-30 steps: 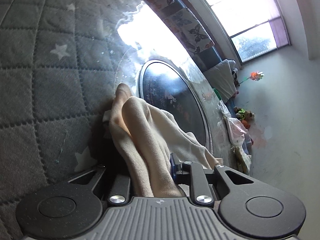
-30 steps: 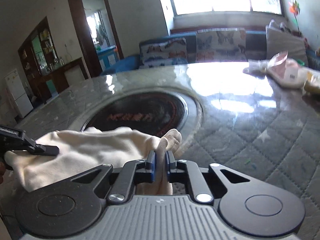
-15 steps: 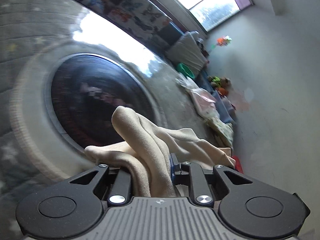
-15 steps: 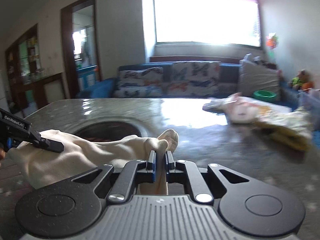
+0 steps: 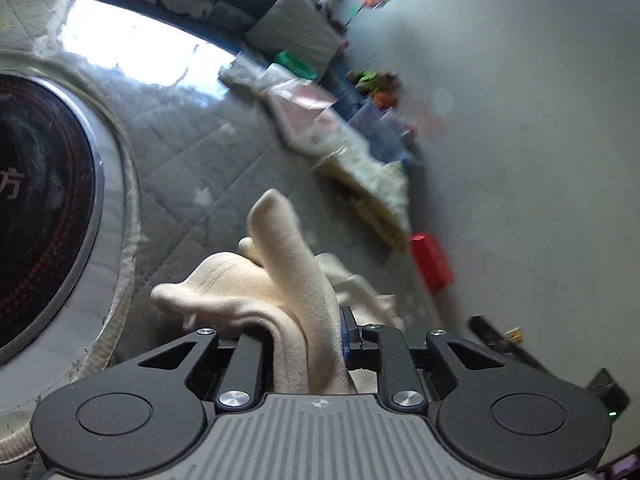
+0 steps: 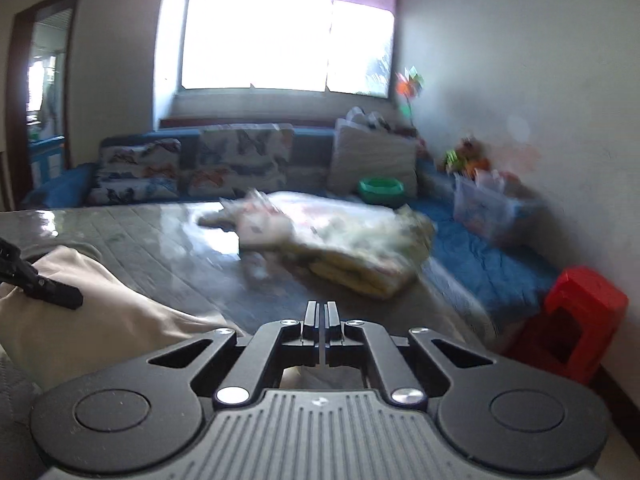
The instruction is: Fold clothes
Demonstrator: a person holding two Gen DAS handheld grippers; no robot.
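**Left gripper clamps the cream garment; right gripper shut on nothing**

Left wrist view: the left gripper is pressed narrowly closed on a thick bunch of the cream garment, which rises between the fingers and spills forward over the grey quilted table cover; left of the garment lies the round black hotplate in its pale ring; beyond the garment, at the table's far edge, sits a blurred pile of folded clothes, with a red stool past it.

Right wrist view: the right gripper has its fingers fully together with no cloth between them; the garment lies to its left, pinched by the left gripper's tip; the clothes pile sits beyond the garment on the table; the stool stands far right.
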